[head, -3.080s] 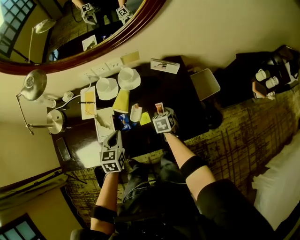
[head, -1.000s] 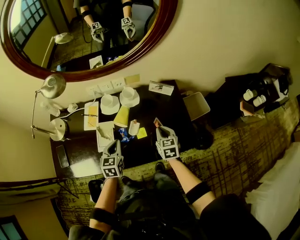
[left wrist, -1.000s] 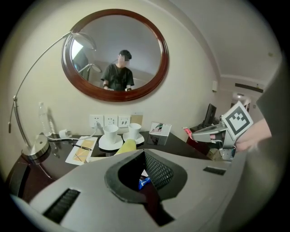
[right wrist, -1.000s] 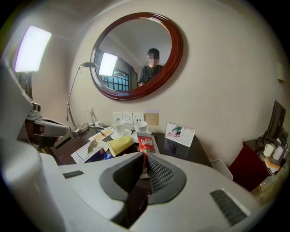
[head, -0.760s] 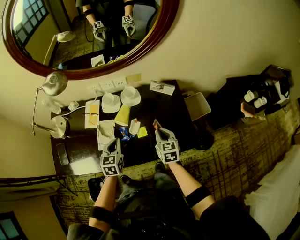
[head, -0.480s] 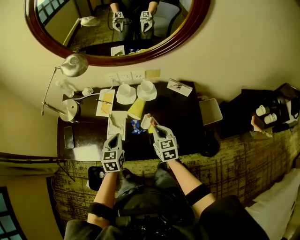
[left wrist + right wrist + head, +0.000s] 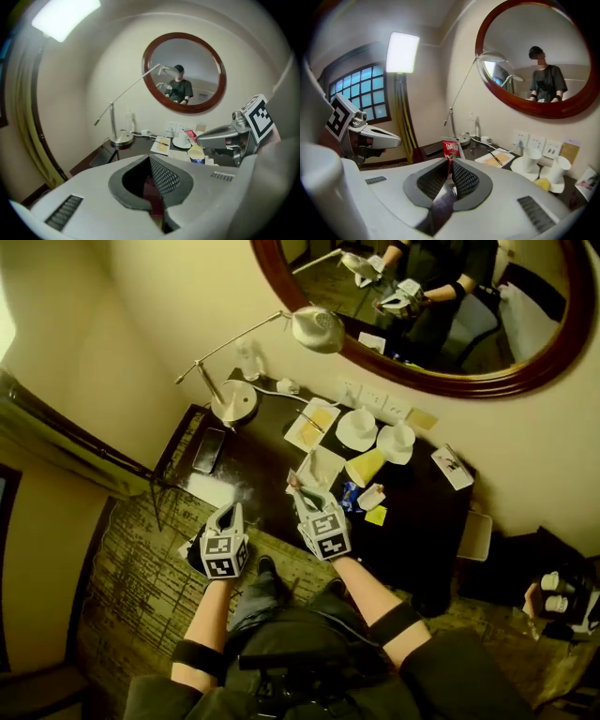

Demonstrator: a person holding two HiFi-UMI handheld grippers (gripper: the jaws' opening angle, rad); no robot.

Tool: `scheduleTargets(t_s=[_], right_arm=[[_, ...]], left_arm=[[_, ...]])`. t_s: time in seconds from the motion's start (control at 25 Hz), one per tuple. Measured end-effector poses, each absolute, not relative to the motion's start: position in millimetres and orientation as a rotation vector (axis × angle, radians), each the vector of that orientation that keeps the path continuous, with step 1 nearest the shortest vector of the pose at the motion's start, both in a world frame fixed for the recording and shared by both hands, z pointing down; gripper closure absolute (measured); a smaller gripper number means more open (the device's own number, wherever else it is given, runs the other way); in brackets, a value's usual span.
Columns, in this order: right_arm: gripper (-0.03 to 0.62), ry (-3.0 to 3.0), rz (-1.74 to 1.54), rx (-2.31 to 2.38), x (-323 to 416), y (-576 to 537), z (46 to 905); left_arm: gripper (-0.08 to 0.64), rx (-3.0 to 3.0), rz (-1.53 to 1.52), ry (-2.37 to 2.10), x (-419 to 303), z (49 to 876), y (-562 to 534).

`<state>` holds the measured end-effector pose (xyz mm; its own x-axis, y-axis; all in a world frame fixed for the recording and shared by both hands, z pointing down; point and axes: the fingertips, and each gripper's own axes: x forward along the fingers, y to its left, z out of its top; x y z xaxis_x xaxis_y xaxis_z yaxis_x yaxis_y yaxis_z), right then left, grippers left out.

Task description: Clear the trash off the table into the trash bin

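My right gripper [image 7: 296, 487] is shut on a small red snack packet [image 7: 451, 149], which sticks up above its fingertips. It hangs over the dark table [image 7: 424, 531] near a white paper sheet. Off the table's left front corner, over the carpet, my left gripper [image 7: 228, 513] is shut. In the left gripper view, something dark red shows low between its pads [image 7: 161, 178]; I cannot tell what. A tipped yellow paper cup [image 7: 366, 466], a blue wrapper [image 7: 350, 496], a white scrap [image 7: 371, 496] and a yellow note [image 7: 376, 516] lie on the table. A white bin [image 7: 475, 536] stands at the table's right end.
Two white cups on saucers [image 7: 357, 428] sit by the wall sockets. A desk lamp [image 7: 315, 329] leans over the table from its base [image 7: 234, 401], and a phone [image 7: 208, 449] lies at the left end. A round mirror [image 7: 441, 306] hangs above. Patterned carpet [image 7: 131, 587] lies to the left.
Both grippers have swung left along the table's front, the left one passing beyond the corner to above the carpet. The red packet stays in the right gripper. The head view has turned left.
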<state>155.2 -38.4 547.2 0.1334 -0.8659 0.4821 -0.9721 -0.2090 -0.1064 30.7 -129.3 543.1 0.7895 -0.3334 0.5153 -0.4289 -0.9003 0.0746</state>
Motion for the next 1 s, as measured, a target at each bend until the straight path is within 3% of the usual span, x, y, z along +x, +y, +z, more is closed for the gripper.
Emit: scheduleTargets(t_s=[0.56, 1.0], right_arm=[[0.549, -2.328, 0.476, 1.409, -99.0, -194.0, 560.7], [0.549, -2.334, 0.524, 1.130, -176.5, -226.1, 627.8]], left_arm=[[0.558, 2.388, 0.655, -1.318, -229.7, 568.9, -201.3], [0.558, 2.200, 0.646, -1.423, -296.2, 628.0, -221.6]])
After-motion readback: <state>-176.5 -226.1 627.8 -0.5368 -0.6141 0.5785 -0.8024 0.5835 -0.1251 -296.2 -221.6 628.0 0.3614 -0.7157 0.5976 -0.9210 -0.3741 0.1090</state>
